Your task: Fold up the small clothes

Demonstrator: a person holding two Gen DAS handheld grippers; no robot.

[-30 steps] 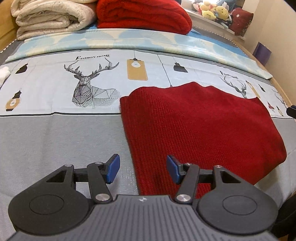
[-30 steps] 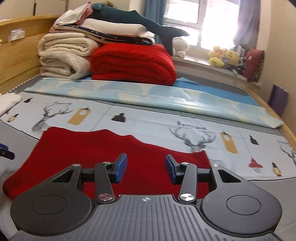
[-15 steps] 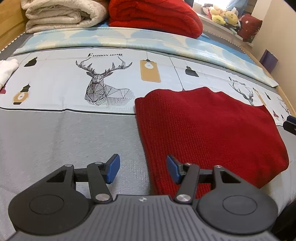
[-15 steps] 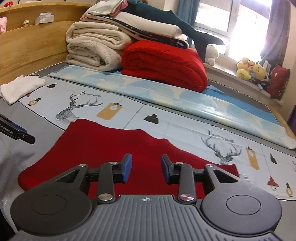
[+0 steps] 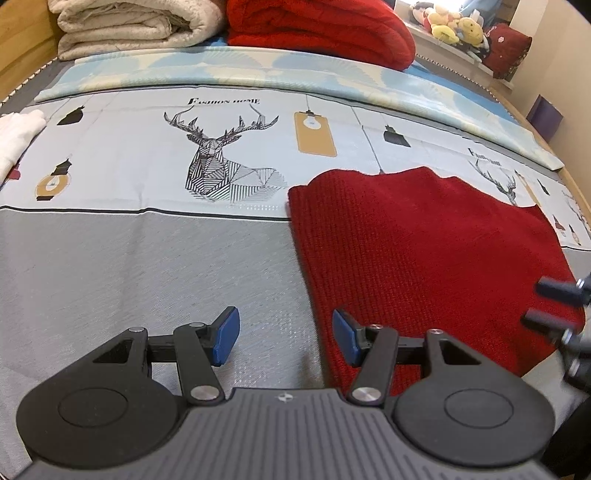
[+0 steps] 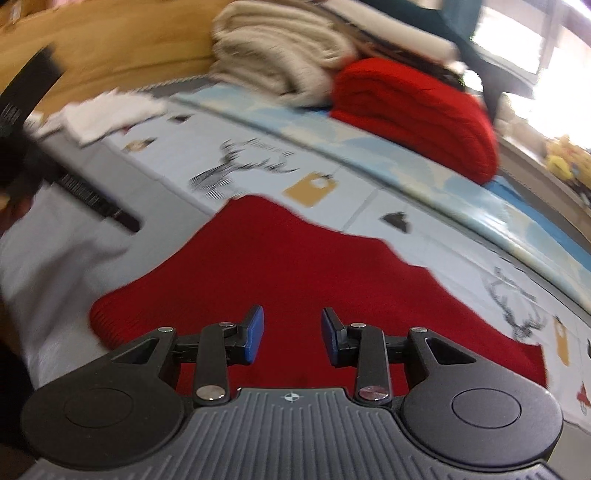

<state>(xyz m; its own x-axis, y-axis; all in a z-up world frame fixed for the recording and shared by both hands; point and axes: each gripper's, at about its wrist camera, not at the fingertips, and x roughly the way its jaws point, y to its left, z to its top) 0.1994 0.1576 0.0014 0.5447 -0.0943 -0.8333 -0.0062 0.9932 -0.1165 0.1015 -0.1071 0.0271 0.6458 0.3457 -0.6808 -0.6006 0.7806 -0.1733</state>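
A red knit garment (image 5: 424, 243) lies folded flat on the bed; it also shows in the right wrist view (image 6: 295, 280). My left gripper (image 5: 284, 338) is open and empty, just above the bedsheet at the garment's near left edge. My right gripper (image 6: 291, 336) is open and empty, low over the garment's near side. The right gripper's fingers (image 5: 554, 306) show at the right edge of the left wrist view. The left gripper's body (image 6: 74, 184) shows blurred at the left of the right wrist view.
A white garment (image 5: 18, 136) lies at the far left of the bed, also seen in the right wrist view (image 6: 110, 114). Folded beige blankets (image 5: 129, 26) and a red blanket (image 5: 317, 29) are stacked at the headboard. Stuffed toys (image 5: 450, 26) sit on the sill.
Both grippers have moved left and lower over the bed. The right wrist view now swings left fast and is blurred. Both stay open and empty.
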